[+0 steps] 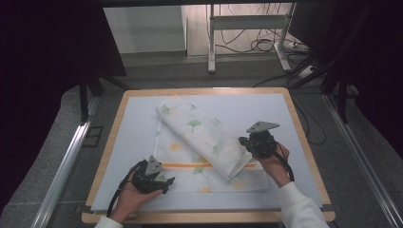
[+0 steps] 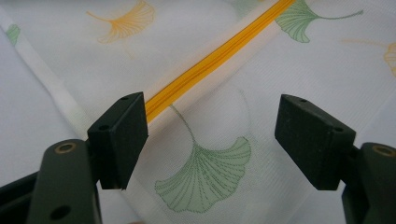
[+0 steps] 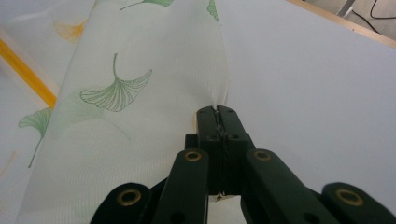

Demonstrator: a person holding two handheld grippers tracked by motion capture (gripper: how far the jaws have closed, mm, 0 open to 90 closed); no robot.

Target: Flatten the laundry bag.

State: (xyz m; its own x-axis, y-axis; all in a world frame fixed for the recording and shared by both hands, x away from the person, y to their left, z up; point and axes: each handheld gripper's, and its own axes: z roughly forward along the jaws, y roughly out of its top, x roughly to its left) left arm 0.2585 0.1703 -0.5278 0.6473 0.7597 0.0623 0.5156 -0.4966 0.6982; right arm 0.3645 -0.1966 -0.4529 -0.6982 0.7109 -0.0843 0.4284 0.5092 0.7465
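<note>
A white cloth (image 1: 199, 137) printed with green and orange ginkgo leaves and an orange stripe (image 1: 190, 166) lies on the pale blue mat (image 1: 138, 133). Part of it is folded over diagonally toward the back left. My right gripper (image 1: 247, 145) is shut on the edge of that folded layer and holds it a little above the table; in the right gripper view the cloth (image 3: 140, 84) is pinched between the jaws of my right gripper (image 3: 218, 112). My left gripper (image 1: 167, 181) rests at the cloth's front left; its jaws stand wide apart over the cloth (image 2: 210, 154) and orange stripe (image 2: 210, 65), left gripper (image 2: 210, 135) open.
The mat sits on a wooden-edged table (image 1: 304, 142). Beyond the table are a metal stand (image 1: 247, 28) and cables (image 1: 266, 45) on the floor. Bare mat lies to the right of the cloth (image 3: 317, 93) and along the left side.
</note>
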